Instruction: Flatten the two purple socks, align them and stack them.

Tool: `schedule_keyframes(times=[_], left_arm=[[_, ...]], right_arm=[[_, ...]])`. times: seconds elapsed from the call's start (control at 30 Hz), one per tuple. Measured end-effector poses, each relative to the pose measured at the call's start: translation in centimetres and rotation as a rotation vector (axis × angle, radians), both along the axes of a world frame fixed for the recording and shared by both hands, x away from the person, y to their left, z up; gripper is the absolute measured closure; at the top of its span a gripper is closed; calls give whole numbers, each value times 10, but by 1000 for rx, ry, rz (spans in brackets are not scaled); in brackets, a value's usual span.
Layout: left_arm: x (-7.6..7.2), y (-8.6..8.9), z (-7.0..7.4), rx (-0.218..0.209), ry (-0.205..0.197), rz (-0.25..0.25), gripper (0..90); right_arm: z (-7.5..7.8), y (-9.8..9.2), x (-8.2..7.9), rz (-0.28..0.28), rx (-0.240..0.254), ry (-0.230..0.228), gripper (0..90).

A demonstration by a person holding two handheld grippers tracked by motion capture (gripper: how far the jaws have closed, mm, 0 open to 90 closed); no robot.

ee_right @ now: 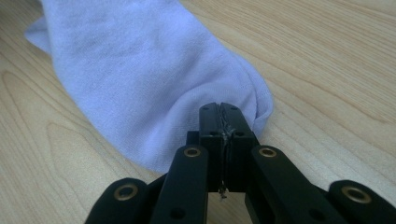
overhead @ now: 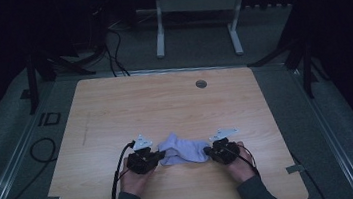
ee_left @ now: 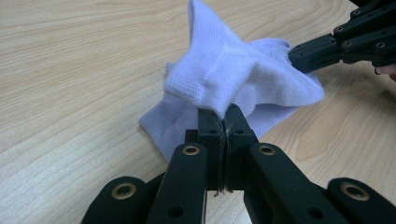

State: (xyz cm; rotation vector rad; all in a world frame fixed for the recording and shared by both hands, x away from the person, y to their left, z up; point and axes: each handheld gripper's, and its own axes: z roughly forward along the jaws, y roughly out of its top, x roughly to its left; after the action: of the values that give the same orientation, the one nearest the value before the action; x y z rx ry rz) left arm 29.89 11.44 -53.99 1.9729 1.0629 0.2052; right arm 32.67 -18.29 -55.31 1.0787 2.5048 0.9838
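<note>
A white sock (overhead: 182, 149) lies crumpled on the wooden table (overhead: 165, 106), near its front edge. My left gripper (overhead: 161, 155) pinches the sock's left end. In the left gripper view the jaws (ee_left: 223, 114) are pressed together on a fold of the sock (ee_left: 219, 70), which rises in a peak above them. My right gripper (overhead: 206, 152) holds the sock's right end. Its jaws (ee_right: 219, 111) are shut on the rounded edge of the sock (ee_right: 140, 79). The right gripper (ee_left: 327, 49) also appears at the top right of the left gripper view, gripping the far side of the sock.
A round grommet hole (overhead: 201, 83) sits near the table's far edge. A black cable (overhead: 117, 174) trails from the left gripper over the front edge. A white desk frame (overhead: 194, 12) stands on the floor beyond the table. Both hands rest on the table.
</note>
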Motion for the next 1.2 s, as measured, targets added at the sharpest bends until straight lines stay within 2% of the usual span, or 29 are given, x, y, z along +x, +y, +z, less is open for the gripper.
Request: schedule_keyframes(times=[0.1, 0.37, 0.53, 0.8, 0.97, 1.07, 1.2], left_arm=[[1, 4, 0, -18, 7, 3, 883], [3, 7, -1, -15, 24, 8, 882], [5, 10, -4, -19, 57, 12, 881], [6, 12, -9, 7, 100, 16, 877], [7, 13, -11, 19, 106, 26, 865], [7, 16, -11, 19, 105, 40, 830], [8, 18, -9, 1, 94, 41, 724]], right_arm=[[0, 0, -1, 1, -2, -1, 886], [0, 0, -2, 1, -2, -4, 886], [0, 0, -2, 3, -3, -7, 886], [-1, 1, -2, 6, -6, -11, 886], [-1, 2, -3, 9, -15, -20, 886], [0, 2, -4, 8, -17, -20, 886], [-1, 3, -4, 8, -19, -21, 886]])
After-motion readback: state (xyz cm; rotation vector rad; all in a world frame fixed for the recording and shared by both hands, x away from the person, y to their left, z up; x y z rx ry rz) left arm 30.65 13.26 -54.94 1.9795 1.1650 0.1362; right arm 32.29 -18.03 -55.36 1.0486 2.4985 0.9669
